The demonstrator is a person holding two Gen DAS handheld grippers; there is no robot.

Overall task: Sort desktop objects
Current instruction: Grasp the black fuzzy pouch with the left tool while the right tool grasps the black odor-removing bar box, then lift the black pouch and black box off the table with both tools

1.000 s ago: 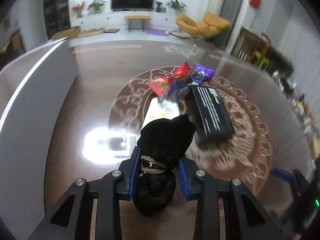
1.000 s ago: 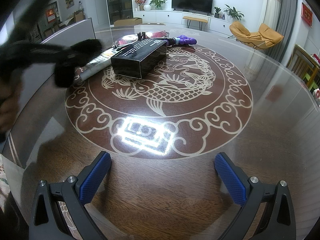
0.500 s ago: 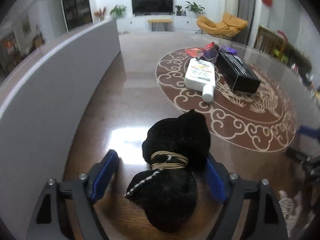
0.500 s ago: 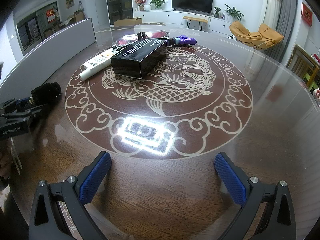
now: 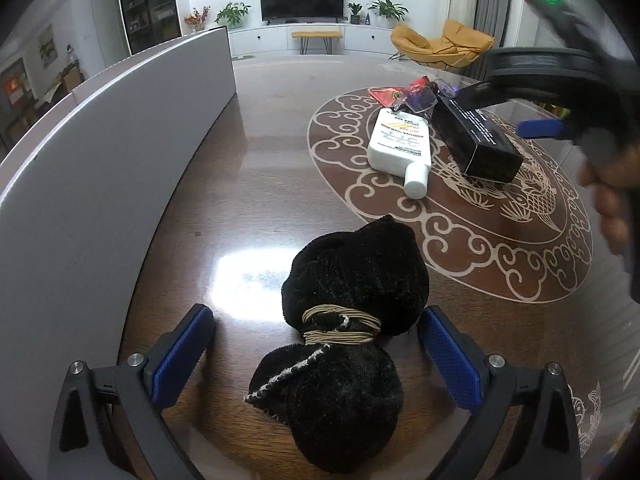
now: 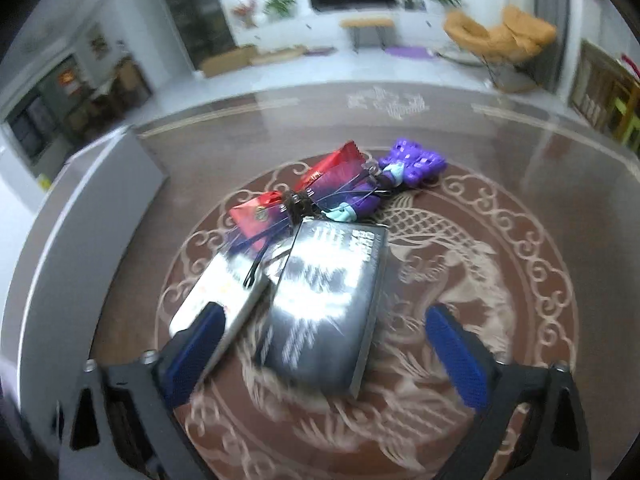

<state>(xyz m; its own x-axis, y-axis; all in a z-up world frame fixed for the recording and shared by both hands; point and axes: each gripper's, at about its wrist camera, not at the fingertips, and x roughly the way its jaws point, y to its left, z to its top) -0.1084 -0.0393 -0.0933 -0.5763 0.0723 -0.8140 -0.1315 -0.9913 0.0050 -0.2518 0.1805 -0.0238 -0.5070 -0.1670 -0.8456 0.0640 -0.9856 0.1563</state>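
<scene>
Black pouch [image 5: 344, 320] lying on the table [image 5: 256, 184], between the parted left gripper [image 5: 316, 344].
Its pads clear the pouch; the right gripper [image 6: 324, 344], narrowing and empty, hovers over the black box [image 6: 328, 300].

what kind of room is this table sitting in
Most likely a home living room with a dining area. A flat television stands on a long white cabinet with potted plants, and an orange lounge chair sits beyond the round wooden table.
</scene>
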